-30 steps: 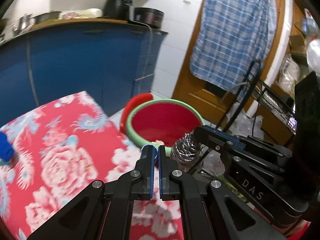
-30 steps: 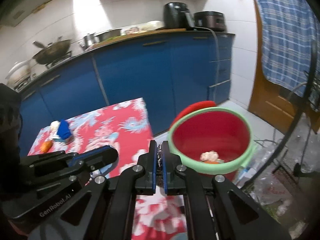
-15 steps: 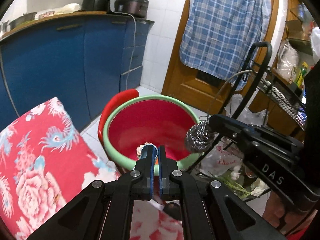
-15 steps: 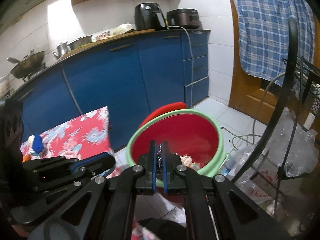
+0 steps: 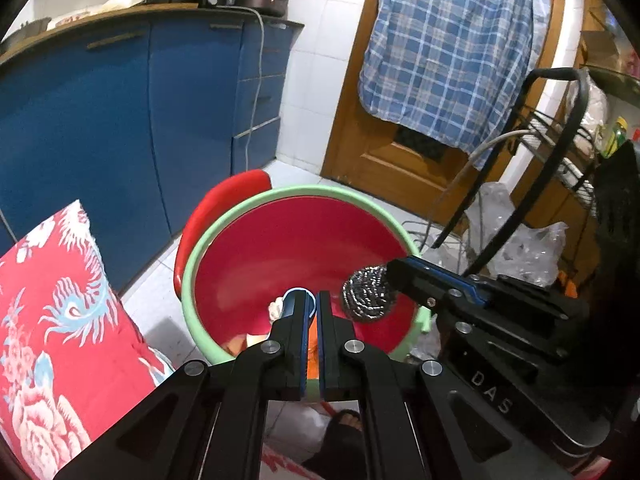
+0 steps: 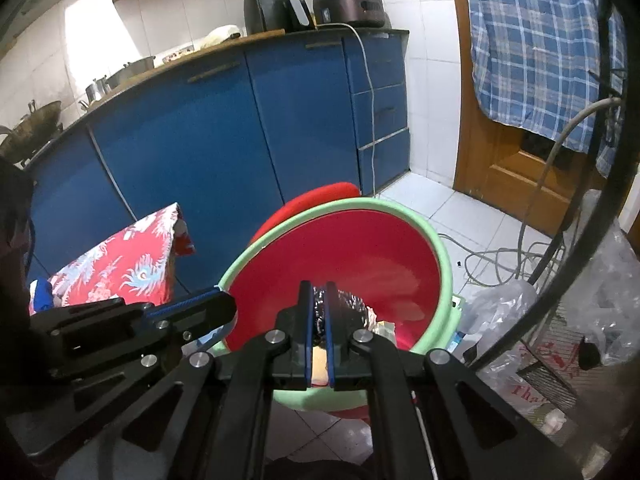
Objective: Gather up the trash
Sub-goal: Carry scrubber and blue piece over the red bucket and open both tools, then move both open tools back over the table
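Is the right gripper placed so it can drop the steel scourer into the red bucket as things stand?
Probably yes. The right gripper holds the steel scourer over the open red bucket, inside its green rim, and nothing shows beneath it but trash at the bottom.

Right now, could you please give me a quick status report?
Right gripper shut on steel scrubber, over red bucket. Left gripper shut. Nothing in the way.

My left wrist camera looks forward and down along its fingers, close over the red bin (image 5: 296,256), cabinets (image 5: 120,128) at 10 o'clock, door (image 5: 400,168) at 1. My right wrist camera sits just right, facing likewise; the bin (image 6: 360,248) fills centre. Both views share bin, blue cabinets (image 6: 200,152) and door (image 6: 508,168).
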